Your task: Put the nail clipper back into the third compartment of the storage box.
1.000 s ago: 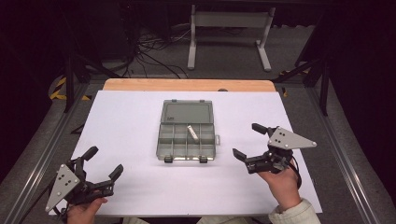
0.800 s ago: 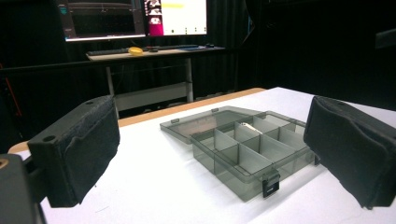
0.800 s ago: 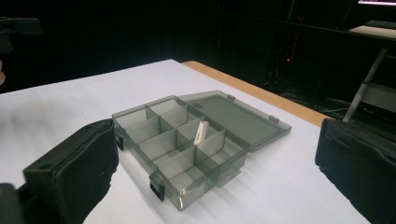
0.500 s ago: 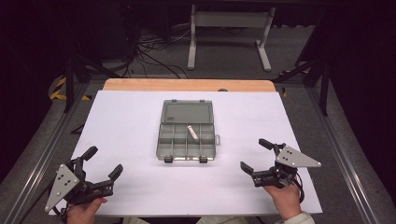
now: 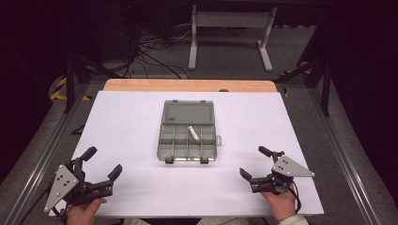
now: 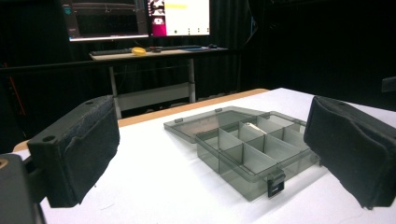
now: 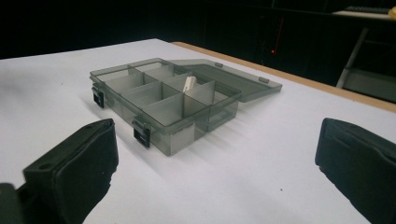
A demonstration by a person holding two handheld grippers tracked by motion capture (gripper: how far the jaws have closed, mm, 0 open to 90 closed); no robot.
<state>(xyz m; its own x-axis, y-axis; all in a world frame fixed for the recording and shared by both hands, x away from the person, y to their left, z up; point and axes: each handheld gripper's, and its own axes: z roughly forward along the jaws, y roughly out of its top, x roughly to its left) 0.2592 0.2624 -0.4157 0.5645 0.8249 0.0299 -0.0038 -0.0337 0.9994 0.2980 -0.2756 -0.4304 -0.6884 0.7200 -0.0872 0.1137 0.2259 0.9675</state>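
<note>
Both tools wide open, holding nothing: left tool at the near left corner of the desk, right tool near right. Grey plastic box sits mid-desk between them, well apart from both, lid flat open behind it. Small white piece lies in a back compartment.

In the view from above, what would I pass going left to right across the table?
Left gripper with jaws apart → open grey compartment box, a small white piece lying in it → right gripper with jaws apart, all on the white table.
</note>
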